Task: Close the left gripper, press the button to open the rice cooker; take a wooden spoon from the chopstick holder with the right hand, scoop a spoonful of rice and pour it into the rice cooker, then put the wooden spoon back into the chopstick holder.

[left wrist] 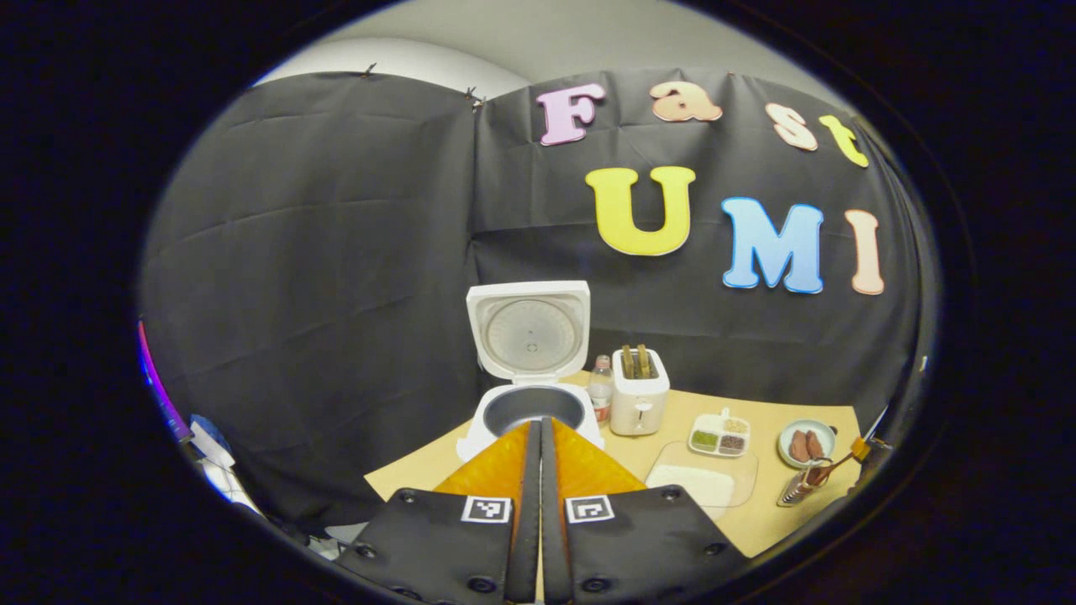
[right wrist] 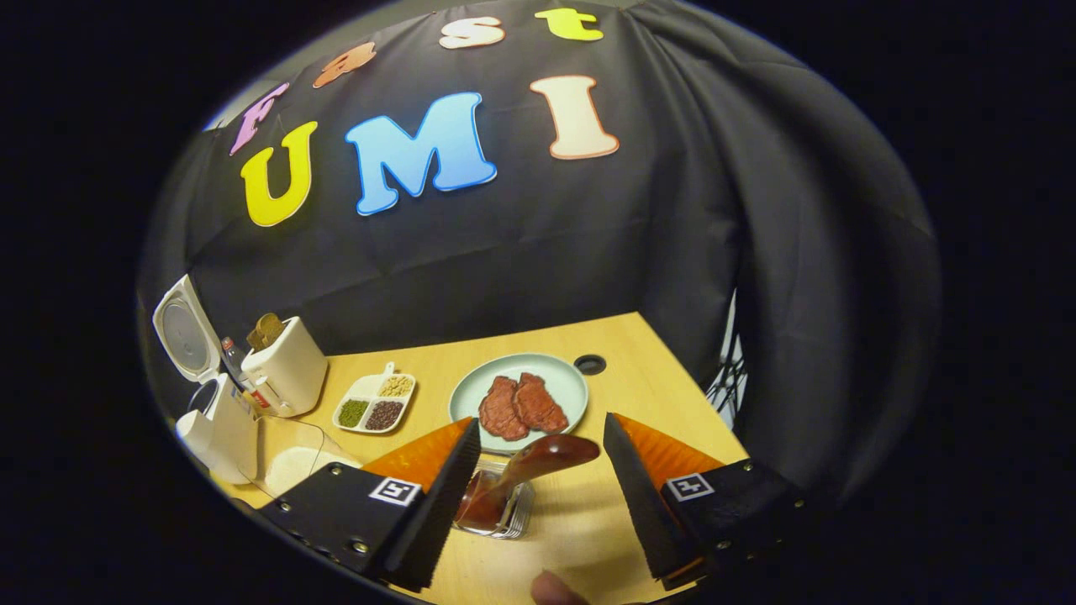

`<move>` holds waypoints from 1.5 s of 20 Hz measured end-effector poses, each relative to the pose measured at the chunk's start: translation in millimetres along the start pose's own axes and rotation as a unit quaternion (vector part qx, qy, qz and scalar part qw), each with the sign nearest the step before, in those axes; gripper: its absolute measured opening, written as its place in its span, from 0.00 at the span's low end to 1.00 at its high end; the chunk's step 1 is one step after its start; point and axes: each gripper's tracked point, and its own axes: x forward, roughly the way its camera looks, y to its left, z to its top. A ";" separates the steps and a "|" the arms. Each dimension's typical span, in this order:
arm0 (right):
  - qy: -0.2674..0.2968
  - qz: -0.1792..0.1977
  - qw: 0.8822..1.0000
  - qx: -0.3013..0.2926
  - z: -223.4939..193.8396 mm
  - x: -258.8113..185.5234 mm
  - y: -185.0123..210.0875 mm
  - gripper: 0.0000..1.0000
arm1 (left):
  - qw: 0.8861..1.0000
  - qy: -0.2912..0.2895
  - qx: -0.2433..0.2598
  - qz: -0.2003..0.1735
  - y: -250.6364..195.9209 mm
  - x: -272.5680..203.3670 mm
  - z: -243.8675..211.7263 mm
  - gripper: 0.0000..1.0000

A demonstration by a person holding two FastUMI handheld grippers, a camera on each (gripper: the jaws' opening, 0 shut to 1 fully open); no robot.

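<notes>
Between the wide-open right gripper (right wrist: 538,458) fingers, the wooden spoon (right wrist: 538,462) leans in its chopstick holder (right wrist: 496,512).

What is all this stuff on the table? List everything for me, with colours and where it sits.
rice cooker: 1, white, lid up, table's far left
bottle: 1, clear, beside cooker
toaster: 1, white, right of bottle
divided dish: 1, white, holding grains, mid-table
rice container: 1, clear, near front
plate: 1, pale green, two meat pieces
wooden spoon: 1, reddish-brown, in chopstick holder
table: 1, light wood
left gripper: shut
right gripper: open around spoon
</notes>
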 end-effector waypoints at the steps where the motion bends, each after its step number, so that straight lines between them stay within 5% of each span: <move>1: 0.007 0.003 1.000 0.007 -9.0 4.7 -1.0 0.87 | 1.000 0.002 -0.002 -0.003 -1.6 -5.8 -2.1 0.10; 2: 0.013 0.007 1.000 0.014 -15.5 10.2 -0.8 0.87 | 1.000 -0.003 -0.008 -0.007 -2.2 -13.0 -0.6 0.11; 4: 0.021 0.014 0.999 0.029 -20.5 15.1 4.6 0.78 | 1.000 -0.010 -0.013 -0.006 0.6 -24.3 3.1 0.31; 6: 0.022 0.016 0.998 0.051 -21.5 26.5 6.1 0.58 | 1.000 -0.015 -0.008 0.003 6.8 -34.4 2.7 0.41; 7: 0.026 0.020 0.997 0.066 -21.0 28.0 9.5 0.38 | 1.000 -0.018 -0.006 0.005 8.3 -38.2 2.3 0.48; 11: 0.030 0.038 0.993 0.111 -18.1 31.6 15.1 0.19 | 1.000 -0.013 -0.012 0.019 16.5 -53.2 -5.4 0.89; 14: 0.040 0.045 0.992 0.113 -17.4 28.1 18.3 0.15 | 1.000 -0.015 -0.012 0.018 17.5 -63.8 -8.8 1.00; 24: -0.014 0.048 0.998 0.041 57.3 -35.9 35.0 0.15 | 0.998 -0.046 -0.032 0.008 37.8 -94.4 -0.8 1.00; 30: -0.036 0.095 0.995 -0.001 99.3 -111.5 104.3 0.15 | 0.993 -0.086 -0.075 -0.013 83.6 -115.2 7.7 1.00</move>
